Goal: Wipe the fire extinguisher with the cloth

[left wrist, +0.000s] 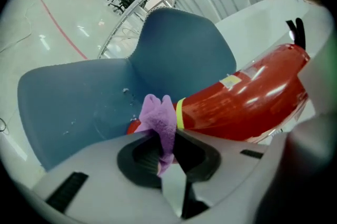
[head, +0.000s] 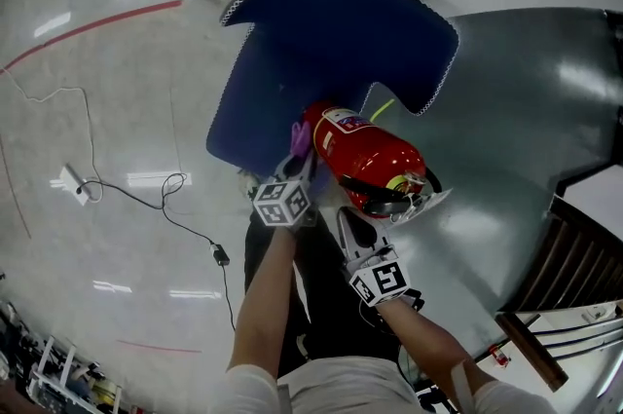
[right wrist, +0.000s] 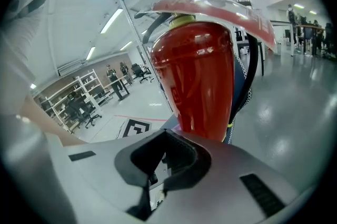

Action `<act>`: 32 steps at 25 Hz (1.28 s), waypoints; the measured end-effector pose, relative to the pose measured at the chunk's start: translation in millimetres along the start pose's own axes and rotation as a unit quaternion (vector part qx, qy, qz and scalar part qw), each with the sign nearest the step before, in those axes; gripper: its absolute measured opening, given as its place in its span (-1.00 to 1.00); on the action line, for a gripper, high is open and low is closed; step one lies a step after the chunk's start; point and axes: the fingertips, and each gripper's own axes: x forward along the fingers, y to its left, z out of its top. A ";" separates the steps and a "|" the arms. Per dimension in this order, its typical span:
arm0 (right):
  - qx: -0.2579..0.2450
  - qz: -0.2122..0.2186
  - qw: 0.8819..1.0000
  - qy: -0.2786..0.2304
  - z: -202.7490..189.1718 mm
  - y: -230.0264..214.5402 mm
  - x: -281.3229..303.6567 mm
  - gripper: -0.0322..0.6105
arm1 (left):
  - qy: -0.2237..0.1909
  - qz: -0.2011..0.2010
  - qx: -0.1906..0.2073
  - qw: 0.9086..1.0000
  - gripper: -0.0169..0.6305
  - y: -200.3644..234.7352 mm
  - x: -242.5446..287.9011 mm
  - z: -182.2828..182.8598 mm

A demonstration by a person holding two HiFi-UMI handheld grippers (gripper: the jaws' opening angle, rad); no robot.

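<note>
Fire extinguisher (head: 365, 154) lies on its side by the front of the blue chair (head: 331, 22), base end toward my left gripper (head: 297, 164), valve end toward my right gripper (head: 352, 229); I cannot tell whether the seat alone bears it. Left jaws are clamped on the purple cloth (left wrist: 158, 120), a soft wad bunched up out of them that seems to touch the red shell next to the yellow band (left wrist: 179, 112). Right jaws read as drawn together with nothing between them, tips near the valve end. Handling, as I judge it: steel cylinder, heavy, stiff, glossy paint, round and slick enough to roll or skid under a sideways push. The cloth is light and limp and will only wipe where the jaws press it flat. Best hold for steadying is the handle (head: 394, 201) and neck (right wrist: 181, 20), not the smooth body; I'd stay off the black hose (right wrist: 256, 70). Views differ: head view gives the whole layout, both grippers and the chair from above, but the cloth is a small purple scrap there. Left gripper view shows the grip on the cloth and where it meets the shell. Right gripper view alone shows the neck, the hose and a pale plate (right wrist: 210, 7) over the top, and no cloth at all.
</note>
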 end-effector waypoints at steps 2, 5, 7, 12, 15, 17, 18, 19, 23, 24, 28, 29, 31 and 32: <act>-0.003 0.001 1.000 -0.001 4.1 2.0 -4.7 -0.86 | -0.002 -0.008 -0.001 1.000 -0.78 -12.1 -9.8 5.6; -0.009 0.002 1.000 -0.010 17.1 6.6 -15.8 -0.86 | -0.001 -0.018 0.008 1.000 -0.78 -37.5 -27.6 15.2; -0.012 -0.002 1.000 -0.018 26.8 9.1 -24.1 -0.86 | -0.004 -0.025 0.011 1.000 -0.78 -57.1 -40.9 24.2; -0.014 -0.020 0.999 -0.038 46.7 10.2 -39.7 -0.86 | -0.010 -0.037 0.001 0.999 -0.78 -96.4 -68.4 39.4; -0.016 -0.030 0.998 -0.052 59.8 12.6 -54.6 -0.86 | -0.019 -0.050 -0.016 0.998 -0.78 -121.1 -87.3 42.5; -0.017 -0.035 0.997 -0.065 69.1 15.6 -64.5 -0.86 | -0.026 -0.057 -0.026 0.998 -0.78 -135.7 -98.3 44.2; -0.018 -0.037 0.997 -0.071 73.3 17.4 -68.8 -0.86 | -0.029 -0.061 -0.027 0.997 -0.78 -142.3 -103.2 45.5; -0.019 -0.039 0.996 -0.077 77.1 19.4 -72.8 -0.86 | -0.031 -0.064 -0.027 0.997 -0.78 -148.7 -108.0 47.0; -0.025 -0.041 0.995 -0.088 88.6 26.5 -86.2 -0.86 | -0.036 -0.082 -0.031 0.996 -0.78 -172.9 -125.6 54.7; -0.028 -0.041 0.995 -0.089 90.9 27.4 -88.5 -0.86 | -0.036 -0.087 -0.030 0.995 -0.78 -178.0 -129.1 56.7; -0.036 -0.045 0.994 -0.098 98.8 28.4 -96.6 -0.86 | -0.033 -0.100 -0.020 0.994 -0.78 -193.9 -139.0 59.0; -0.037 -0.047 0.993 -0.101 102.0 28.8 -99.0 -0.86 | -0.031 -0.104 -0.018 0.994 -0.78 -197.1 -141.5 59.4; -0.037 -0.052 0.992 -0.107 110.1 30.2 -103.7 -0.86 | -0.027 -0.113 -0.016 0.993 -0.78 -204.2 -147.9 62.5; -0.037 -0.054 0.992 -0.109 114.4 30.8 -106.4 -0.86 | -0.025 -0.118 -0.014 0.993 -0.78 -209.0 -151.6 63.9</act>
